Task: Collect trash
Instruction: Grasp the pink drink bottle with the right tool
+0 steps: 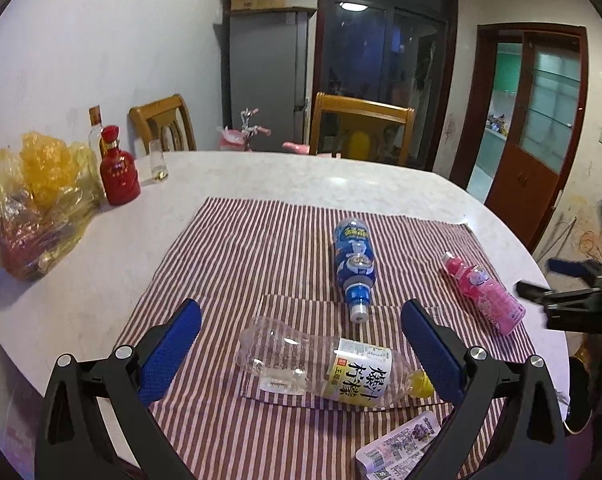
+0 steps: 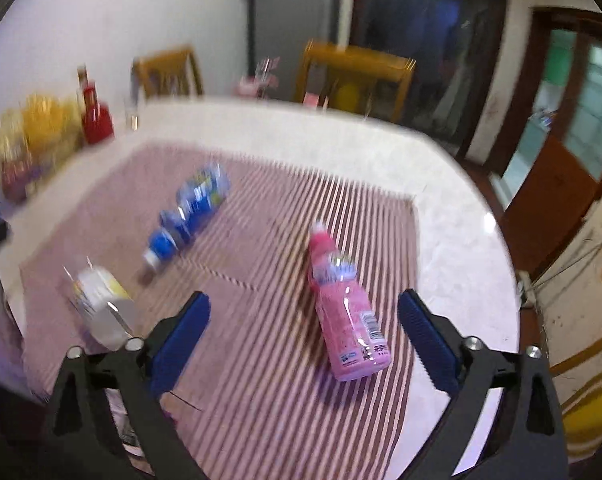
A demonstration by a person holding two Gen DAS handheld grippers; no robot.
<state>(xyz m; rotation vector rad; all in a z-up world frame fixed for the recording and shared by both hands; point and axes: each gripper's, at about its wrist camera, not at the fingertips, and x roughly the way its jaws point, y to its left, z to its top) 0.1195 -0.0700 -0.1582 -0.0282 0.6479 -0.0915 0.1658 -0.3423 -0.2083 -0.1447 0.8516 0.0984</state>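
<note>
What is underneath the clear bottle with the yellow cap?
The clear bottle lies on its side on a striped cloth spread over the pale table. What the cloth covers beneath cannot be seen.

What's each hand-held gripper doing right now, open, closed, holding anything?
Left hand-held gripper: open, holding nothing; the clear bottle lies between its fingers, ungripped.
Right hand-held gripper: open, holding nothing; the pink bottle lies between its fingers, untouched.
</note>
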